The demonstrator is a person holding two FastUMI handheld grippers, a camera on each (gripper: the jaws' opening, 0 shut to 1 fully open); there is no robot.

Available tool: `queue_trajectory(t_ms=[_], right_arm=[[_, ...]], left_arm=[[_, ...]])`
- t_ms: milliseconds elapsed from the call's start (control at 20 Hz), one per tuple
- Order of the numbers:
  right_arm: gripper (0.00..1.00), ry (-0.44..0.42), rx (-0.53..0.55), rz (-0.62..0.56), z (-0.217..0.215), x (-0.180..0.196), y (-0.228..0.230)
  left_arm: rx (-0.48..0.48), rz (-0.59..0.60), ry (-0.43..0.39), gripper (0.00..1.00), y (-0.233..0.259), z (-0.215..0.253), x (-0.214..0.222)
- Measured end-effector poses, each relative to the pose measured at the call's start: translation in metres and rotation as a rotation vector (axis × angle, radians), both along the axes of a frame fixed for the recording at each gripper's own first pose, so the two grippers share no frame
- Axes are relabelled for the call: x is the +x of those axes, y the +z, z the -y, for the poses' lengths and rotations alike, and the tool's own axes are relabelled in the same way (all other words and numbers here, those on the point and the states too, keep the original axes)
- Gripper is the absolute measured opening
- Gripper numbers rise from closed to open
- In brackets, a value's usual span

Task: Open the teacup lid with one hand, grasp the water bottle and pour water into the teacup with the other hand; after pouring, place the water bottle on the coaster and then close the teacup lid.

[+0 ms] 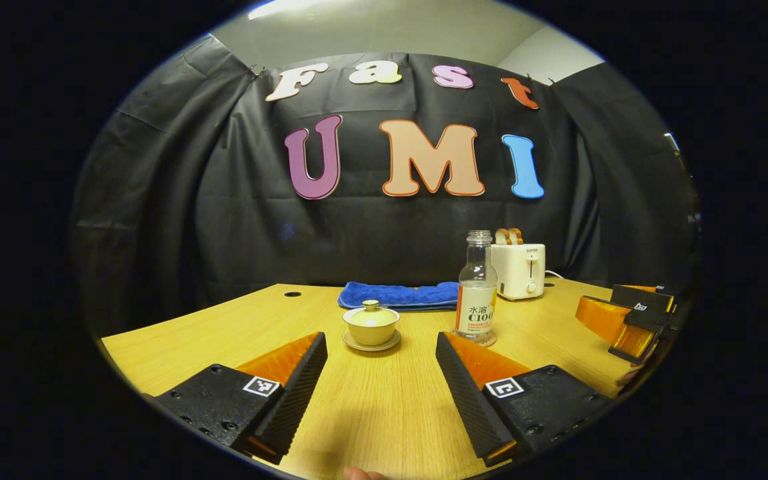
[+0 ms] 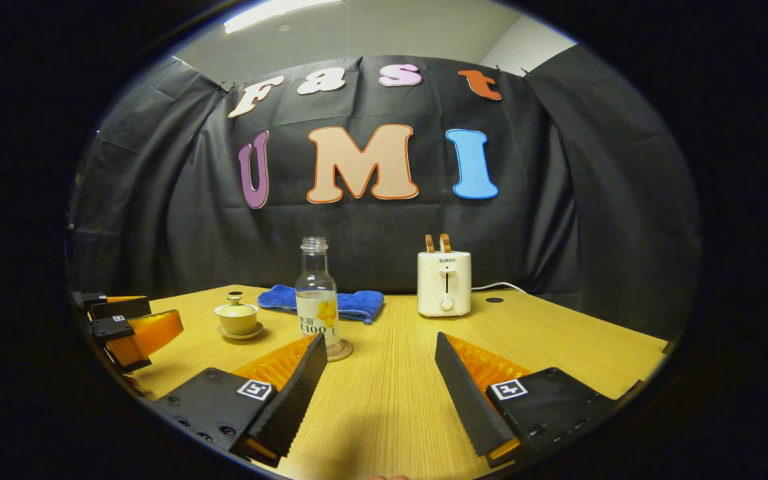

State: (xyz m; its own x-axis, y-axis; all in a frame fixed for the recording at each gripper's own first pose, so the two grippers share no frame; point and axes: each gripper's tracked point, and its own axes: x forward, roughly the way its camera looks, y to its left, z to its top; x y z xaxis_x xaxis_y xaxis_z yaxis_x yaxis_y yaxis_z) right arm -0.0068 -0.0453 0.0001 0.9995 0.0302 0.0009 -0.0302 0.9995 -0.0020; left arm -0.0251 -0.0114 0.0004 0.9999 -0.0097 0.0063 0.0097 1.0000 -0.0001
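Fingers (image 1: 304, 380) of both grippers spread, empty; lidded teacup (image 1: 371, 325) beside uncapped water bottle (image 1: 477, 293), partly full.

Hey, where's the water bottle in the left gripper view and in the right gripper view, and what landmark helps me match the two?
Left gripper view: the water bottle stands right of centre, right of the lidded teacup.
Right gripper view: the water bottle stands left of centre, again right of the teacup.
Shared landmark: the blue towel lying behind it on the table.
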Motion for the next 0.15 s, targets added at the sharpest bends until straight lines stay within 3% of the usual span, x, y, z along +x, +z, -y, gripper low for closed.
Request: queue_trajectory(t_ms=[150], right_arm=[[0.99,-0.013,-0.001,0.001,0.0014,-0.0015,-0.0001]], left_arm=[[-0.001,0.001,0.002,0.95,0.0006,-0.0007,-0.0007]])
